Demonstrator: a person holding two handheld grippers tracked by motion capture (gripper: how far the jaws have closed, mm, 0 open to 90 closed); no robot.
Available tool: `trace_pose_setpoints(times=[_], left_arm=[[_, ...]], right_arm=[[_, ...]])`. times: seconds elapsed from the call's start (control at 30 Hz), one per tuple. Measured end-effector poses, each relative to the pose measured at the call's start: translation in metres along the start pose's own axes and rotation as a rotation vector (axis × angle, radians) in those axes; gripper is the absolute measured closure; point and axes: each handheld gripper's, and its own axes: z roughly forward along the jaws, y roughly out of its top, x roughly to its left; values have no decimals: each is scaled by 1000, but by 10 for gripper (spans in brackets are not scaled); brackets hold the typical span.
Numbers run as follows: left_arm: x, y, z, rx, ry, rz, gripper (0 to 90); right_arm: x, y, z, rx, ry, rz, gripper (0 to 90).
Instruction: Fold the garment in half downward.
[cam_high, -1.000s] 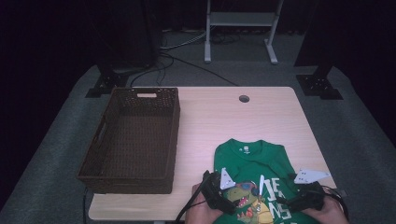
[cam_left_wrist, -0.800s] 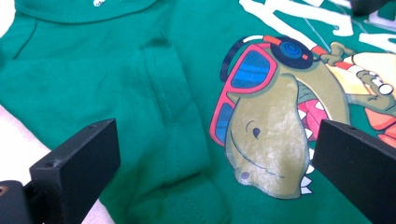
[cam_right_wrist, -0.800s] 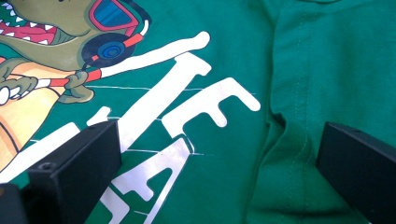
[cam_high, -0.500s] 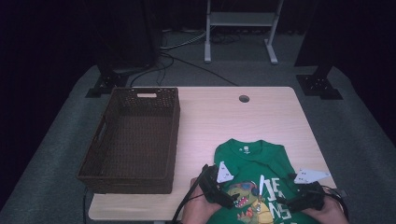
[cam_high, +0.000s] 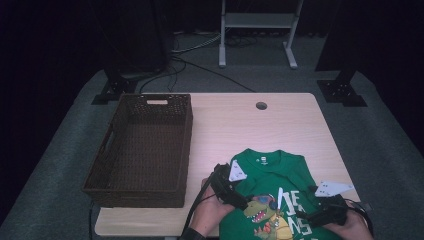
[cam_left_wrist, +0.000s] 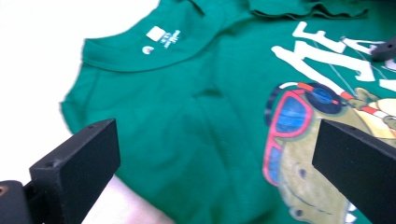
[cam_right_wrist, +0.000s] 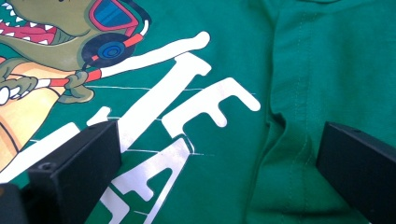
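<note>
In the high view we are seeing a green T-shirt (cam_high: 272, 172) lying flat at the lower right of the frame, on the near right part of the bench (cam_high: 230, 125), its collar pointing toward the upper frame and its hem running off the bottom edge. We are holding the left tool (cam_high: 239, 196) over the shirt's left side, beside the dinosaur print (cam_high: 260, 212), and the right tool (cam_high: 311, 212) over the white lettering toward the lower right corner. In the left gripper view the left tool (cam_left_wrist: 215, 168) is standing wide open with nothing between its jaws; the shirt's collar label (cam_left_wrist: 161, 36) is lying toward the upper left. In the right gripper view the right tool (cam_right_wrist: 219, 177) is likewise gaping wide and empty above the lettering (cam_right_wrist: 187, 107). A brown wicker basket (cam_high: 142, 145) is sitting at the left of the frame, well apart from the shirt.
</note>
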Motion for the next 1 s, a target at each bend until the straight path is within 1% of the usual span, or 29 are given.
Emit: trace_pose_setpoints(times=[0.3, 0.33, 0.5, 0.63, 0.83, 0.93, 1.0], left_arm=[[20, 10, -5, -20, 27, -5, 0], [22, 10, -5, -22, 29, -11, 0], [32, 14, -5, -14, 47, -13, 0], [40, 16, -2, -21, 55, -26, 0], [51, 18, 3, -8, 63, -33, 0], [59, 19, 6, -6, 75, -38, 0], [64, 19, 7, -11, 80, -50, 0]], right_arm=[[0, 0, 0, -1, -1, 0, 0], [0, 0, 0, 0, 0, -1, 0], [0, 0, 0, 0, 0, -2, 0], [0, 0, 0, 0, -1, -1, 0], [0, 0, 0, 0, 0, 1, 0], [0, 0, 0, 0, 0, 1, 0], [0, 0, 0, 0, 0, 1, 0]])
